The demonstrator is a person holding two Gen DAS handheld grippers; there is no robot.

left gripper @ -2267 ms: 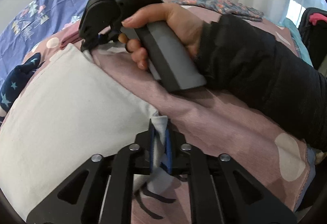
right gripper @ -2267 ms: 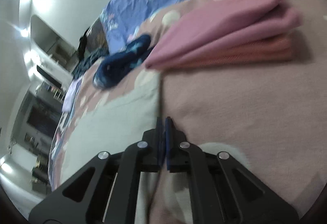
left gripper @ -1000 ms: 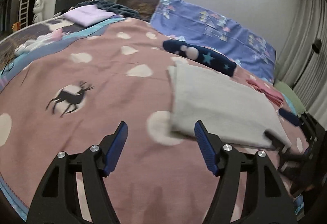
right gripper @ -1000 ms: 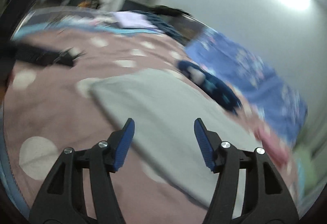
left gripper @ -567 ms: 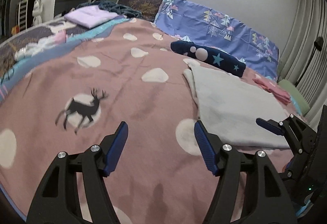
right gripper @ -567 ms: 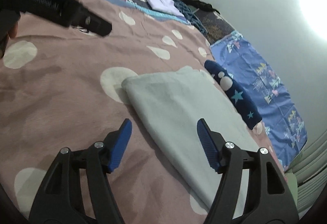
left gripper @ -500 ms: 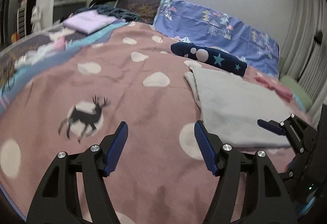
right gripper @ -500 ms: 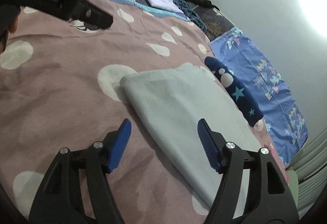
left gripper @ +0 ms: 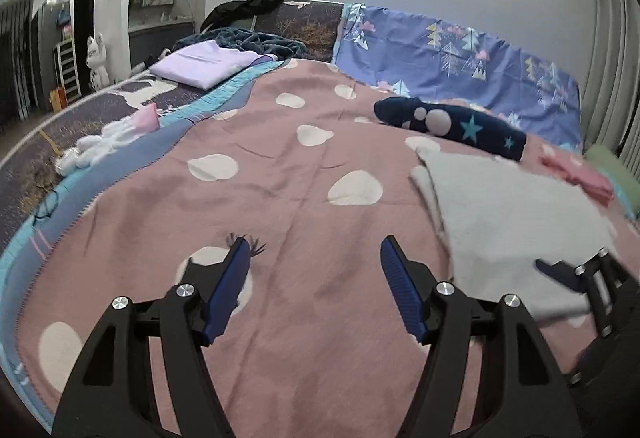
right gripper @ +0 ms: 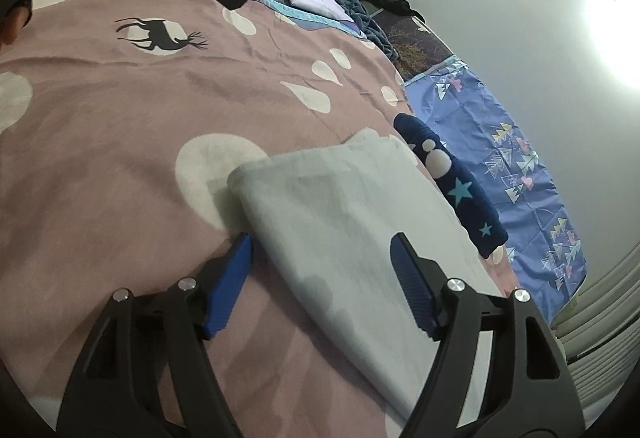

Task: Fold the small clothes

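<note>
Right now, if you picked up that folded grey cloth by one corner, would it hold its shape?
Probably not. The grey cloth lies soft and flat with rounded fold edges, so it would likely droop and unfold. It looks thin, so probably light. On the fuzzy pink blanket it might drag rather than slide.

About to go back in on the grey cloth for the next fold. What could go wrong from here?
1. The right gripper is open with one finger off the grey cloth, over the blanket; closing there may pinch blanket too.
2. The cloth looks folded into layers, so a shallow grasp might lift only the top one and undo the fold.
3. The left gripper is open, off the cloth, so nothing pins it; a one-sided pull could drag it toward the navy roll.
</note>
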